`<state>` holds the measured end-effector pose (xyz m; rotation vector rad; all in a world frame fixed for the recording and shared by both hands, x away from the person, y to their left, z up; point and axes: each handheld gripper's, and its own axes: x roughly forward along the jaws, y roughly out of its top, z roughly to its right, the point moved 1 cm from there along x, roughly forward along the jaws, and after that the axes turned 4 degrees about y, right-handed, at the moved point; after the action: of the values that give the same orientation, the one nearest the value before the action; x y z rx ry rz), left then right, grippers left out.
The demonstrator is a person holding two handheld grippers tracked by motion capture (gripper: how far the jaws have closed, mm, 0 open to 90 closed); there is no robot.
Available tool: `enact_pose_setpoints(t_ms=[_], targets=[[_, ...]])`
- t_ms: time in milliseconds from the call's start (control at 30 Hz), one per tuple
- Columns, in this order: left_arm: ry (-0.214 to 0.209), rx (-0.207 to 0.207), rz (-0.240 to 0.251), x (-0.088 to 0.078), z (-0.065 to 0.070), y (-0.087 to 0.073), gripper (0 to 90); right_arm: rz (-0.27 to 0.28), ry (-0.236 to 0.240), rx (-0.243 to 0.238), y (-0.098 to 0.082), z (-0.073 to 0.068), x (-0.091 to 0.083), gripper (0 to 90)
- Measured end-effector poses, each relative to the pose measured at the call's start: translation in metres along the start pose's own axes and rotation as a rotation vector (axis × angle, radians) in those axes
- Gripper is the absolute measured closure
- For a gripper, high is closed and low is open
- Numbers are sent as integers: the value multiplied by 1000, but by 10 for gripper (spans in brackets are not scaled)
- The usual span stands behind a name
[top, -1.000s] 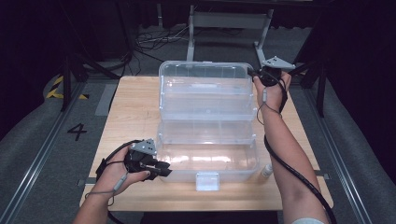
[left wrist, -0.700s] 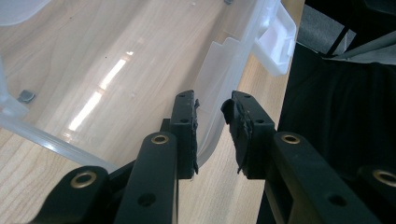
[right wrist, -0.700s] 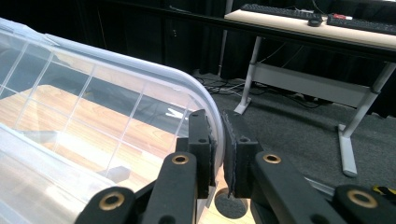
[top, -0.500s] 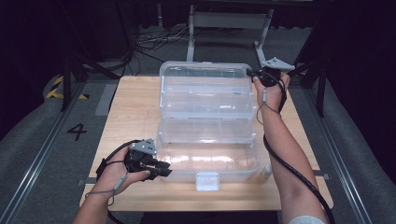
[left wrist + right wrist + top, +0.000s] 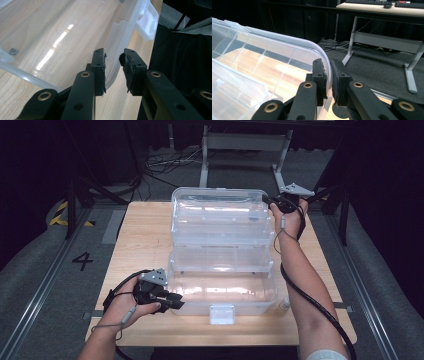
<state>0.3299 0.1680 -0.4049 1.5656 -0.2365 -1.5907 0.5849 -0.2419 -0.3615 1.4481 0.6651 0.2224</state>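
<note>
Now your right gripper [image 5: 329,75] clamps the clear box's [image 5: 222,245] rim; your left gripper's [image 5: 112,71] fingers straddle its wall, seemingly untouching.

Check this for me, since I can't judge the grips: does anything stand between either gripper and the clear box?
Nothing visible does. The right gripper pinches the clear box's far rim; the left gripper straddles its near wall.
</note>
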Motion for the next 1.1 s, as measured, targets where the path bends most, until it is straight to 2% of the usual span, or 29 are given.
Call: enact_pose_setpoints(t_ms=[600,1100], targets=[[-8,-1,4,0,-1,0,716,-7,31,51,-10,9,11,823],[-12,2,5,0,-2,-1,716,-30,18,42,-17,11,19,824]])
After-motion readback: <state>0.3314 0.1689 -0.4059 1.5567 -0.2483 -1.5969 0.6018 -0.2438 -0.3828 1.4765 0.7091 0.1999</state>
